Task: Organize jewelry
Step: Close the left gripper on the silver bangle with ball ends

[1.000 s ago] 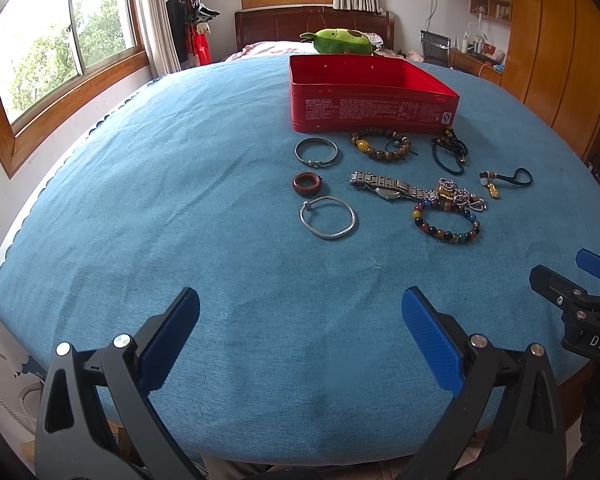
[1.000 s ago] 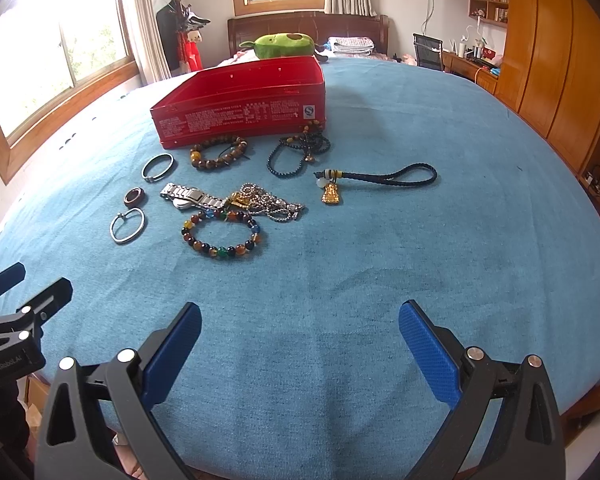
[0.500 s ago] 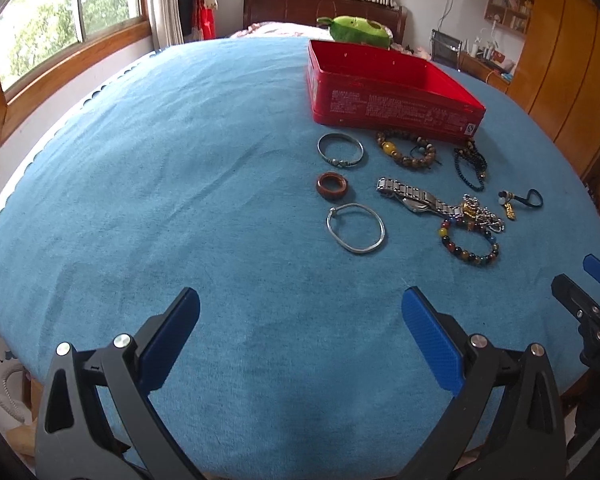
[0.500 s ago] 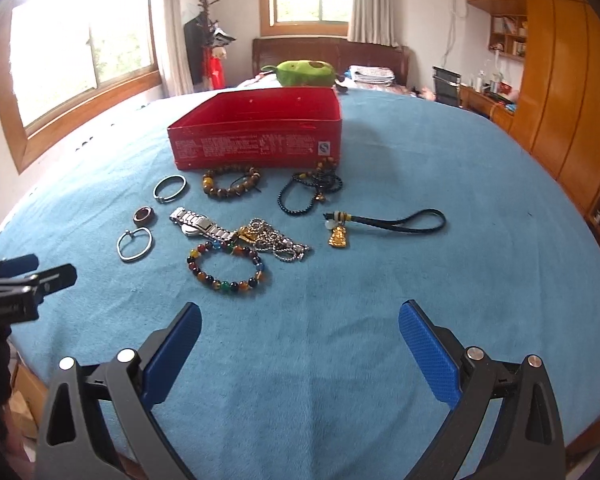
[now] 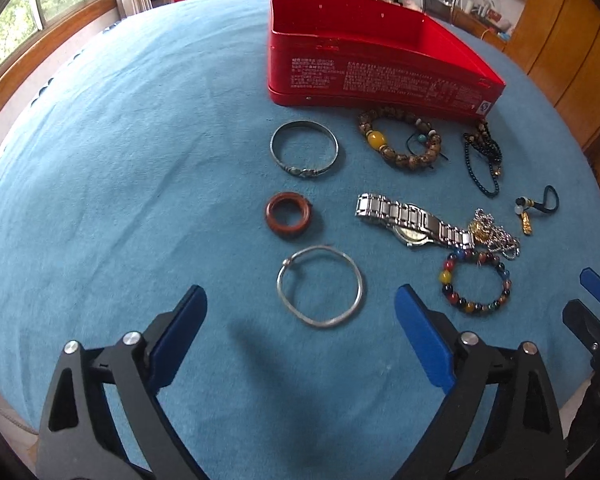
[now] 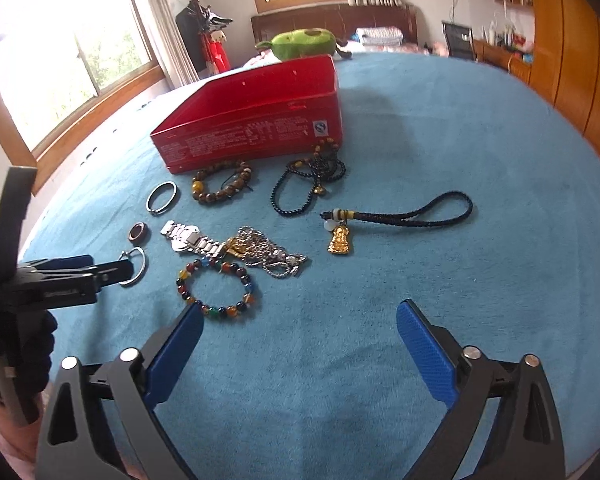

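1. Blue cloth (image 5: 100,184) covers a wide table in a bedroom with wooden window frames and cupboards; the landmark is an open red rectangular metal tin (image 5: 372,76), which looks empty where its inside shows.
2. Every piece lies outside the tin, on its near side; nothing is sorted yet.
3. Just in front of the tin lie a round silver bangle with a knot ornament (image 5: 304,150), a brown bead bracelet with one amber bead (image 5: 400,144) and a dark bead strand (image 5: 482,156).
4. Farther from the tin lie a reddish-brown ring-shaped piece (image 5: 289,215), a steel link-band watch (image 5: 412,220) touching a tangle of silver and gold chain (image 5: 494,236), and a dark braided cord with a gold charm (image 6: 396,216).
5. Farthest from the tin lie a thin silver wire bangle with a loop clasp (image 5: 320,286) and a multicoloured bead bracelet (image 5: 476,284).
6. The left gripper (image 5: 300,320) has just been narrowing its jaws a little, yet they stand wide and released, empty, just short of the wire bangle.
7. The right gripper (image 6: 300,336) hangs open and empty near the multicoloured bracelet.
8. That wire bangle is probably light, stiff and slick, lying flat; pinching across one side of its hoop seems best, as it may skid on the cloth.
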`<state>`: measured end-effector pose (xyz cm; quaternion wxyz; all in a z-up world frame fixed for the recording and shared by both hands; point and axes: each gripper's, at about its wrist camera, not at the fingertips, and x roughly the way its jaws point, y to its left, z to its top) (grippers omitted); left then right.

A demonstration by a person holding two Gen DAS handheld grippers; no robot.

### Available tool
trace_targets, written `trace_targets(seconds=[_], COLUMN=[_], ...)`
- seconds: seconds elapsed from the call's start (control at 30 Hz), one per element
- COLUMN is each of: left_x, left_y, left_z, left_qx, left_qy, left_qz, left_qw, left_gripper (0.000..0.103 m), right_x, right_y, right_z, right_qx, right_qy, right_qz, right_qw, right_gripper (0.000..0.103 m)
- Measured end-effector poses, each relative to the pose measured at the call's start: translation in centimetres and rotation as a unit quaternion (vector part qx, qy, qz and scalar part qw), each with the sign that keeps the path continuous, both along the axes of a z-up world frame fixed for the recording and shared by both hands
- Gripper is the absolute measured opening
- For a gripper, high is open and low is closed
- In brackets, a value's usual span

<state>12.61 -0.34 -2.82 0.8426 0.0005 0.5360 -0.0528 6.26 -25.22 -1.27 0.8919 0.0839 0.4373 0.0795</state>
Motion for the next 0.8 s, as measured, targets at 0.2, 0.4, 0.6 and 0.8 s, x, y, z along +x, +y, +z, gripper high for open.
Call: trace_targets(seconds=[0.2,0.4,0.6,0.8], left_x=[1.7,1.8,1.3,0.4], left_y=[-1.1,-2.7,-4.2,-4.6], left_z=[-1.0,-1.1,-1.0,-0.9], left_qx=[0.012,0.020,0.022,0.008], left_qy=[0.032,0.037,0.037,0.032], left_qz=[0.000,-0.013,-0.028,-0.034], left_qw=[0.9994,0.9990,0.9987,0.9989], left_gripper=[0.078,0.063,0.048,0.048], right_x=[1.4,2.5,3.4,4.6], right_y=[-1.1,-1.2,-1.0,-1.0], right_z=[-0.5,-0.9,-0.9,-0.4], right_qx=[0.006,0.005,0.011,0.037], right_qy=[0.009,0.017,0.019,0.028], right_qz=[-0.008,-0.002,0.004,0.010], right_qw=[1.000,1.000,1.000,0.999], right_gripper=[0.095,0.095,0.094,0.091])
